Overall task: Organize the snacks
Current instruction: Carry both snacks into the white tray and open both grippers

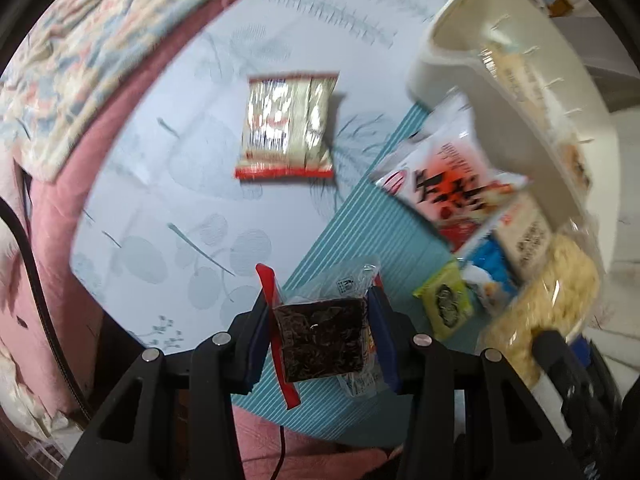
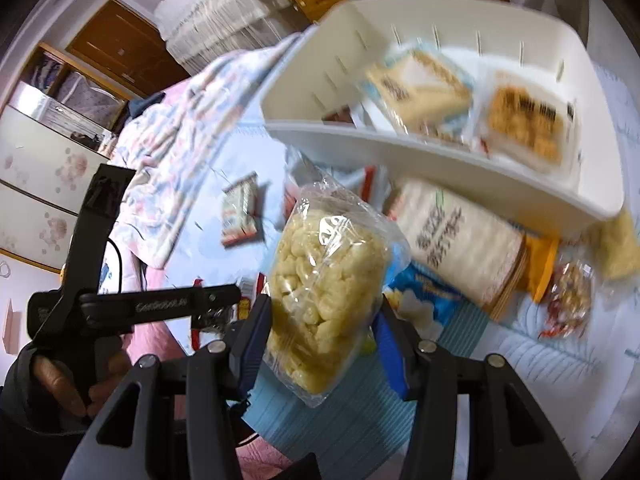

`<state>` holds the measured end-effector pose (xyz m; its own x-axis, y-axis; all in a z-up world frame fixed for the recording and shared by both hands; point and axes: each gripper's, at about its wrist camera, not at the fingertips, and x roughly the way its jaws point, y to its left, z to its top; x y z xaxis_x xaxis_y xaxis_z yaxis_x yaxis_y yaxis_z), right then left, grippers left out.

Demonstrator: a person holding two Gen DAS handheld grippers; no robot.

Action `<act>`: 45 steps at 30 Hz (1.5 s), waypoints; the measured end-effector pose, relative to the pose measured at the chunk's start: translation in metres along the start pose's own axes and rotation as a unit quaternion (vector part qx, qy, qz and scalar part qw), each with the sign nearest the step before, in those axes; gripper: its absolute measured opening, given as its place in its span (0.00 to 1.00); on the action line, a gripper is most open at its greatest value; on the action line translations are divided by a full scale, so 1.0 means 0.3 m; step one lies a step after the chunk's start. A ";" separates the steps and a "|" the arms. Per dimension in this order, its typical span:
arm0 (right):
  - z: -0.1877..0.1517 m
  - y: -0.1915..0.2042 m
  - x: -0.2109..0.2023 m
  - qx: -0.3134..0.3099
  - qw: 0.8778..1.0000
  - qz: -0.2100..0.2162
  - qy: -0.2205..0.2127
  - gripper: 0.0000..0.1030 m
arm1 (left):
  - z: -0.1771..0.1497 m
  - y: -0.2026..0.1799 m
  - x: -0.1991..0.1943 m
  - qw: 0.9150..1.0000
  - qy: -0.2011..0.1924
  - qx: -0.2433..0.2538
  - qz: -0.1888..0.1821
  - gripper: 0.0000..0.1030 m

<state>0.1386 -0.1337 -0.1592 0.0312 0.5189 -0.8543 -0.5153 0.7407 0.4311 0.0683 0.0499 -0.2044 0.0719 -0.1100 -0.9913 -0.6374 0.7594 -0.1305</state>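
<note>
My left gripper (image 1: pixel 322 334) is shut on a clear packet of dark shredded snack (image 1: pixel 324 340), held above the table. My right gripper (image 2: pixel 324 320) is shut on a clear bag of pale yellow puffs (image 2: pixel 326 280); the bag also shows in the left wrist view (image 1: pixel 548 300). A white bin (image 2: pixel 440 160) with slotted walls holds a cream packet (image 2: pixel 420 92) and an orange-brown packet (image 2: pixel 524 124); it also shows in the left wrist view (image 1: pixel 460 56). A silver packet with red edges (image 1: pixel 286 128) lies alone on the cloth.
Loose snacks lie by the bin: a red and white bag (image 1: pixel 452 184), a green packet (image 1: pixel 446 304), a blue packet (image 2: pixel 424 300), a large white pack (image 2: pixel 460 240), and a nut packet (image 2: pixel 568 300). A floral quilt (image 1: pixel 80 48) lies at the left. Wooden cabinets (image 2: pixel 120 44) stand behind.
</note>
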 end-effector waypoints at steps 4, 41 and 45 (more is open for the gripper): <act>0.044 0.008 -0.067 -0.006 0.999 0.005 -0.031 0.49 | 0.006 -0.039 -0.117 0.999 -0.028 0.024 0.000 0.43; 0.324 -0.315 -0.203 0.143 0.981 -0.009 -0.128 0.51 | 0.452 -0.650 -0.374 0.958 -0.159 0.235 -0.039 0.55; 0.323 -0.333 -0.208 0.154 0.980 -0.011 -0.128 0.59 | 0.451 -0.650 -0.373 0.959 -0.154 0.234 -0.050 0.72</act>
<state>0.2710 -0.1987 -0.1209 0.2727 0.5626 -0.7805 -0.2305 0.8258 0.5147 0.2885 0.0009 -0.0700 0.3841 -0.0573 -0.9215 -0.2067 0.9674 -0.1463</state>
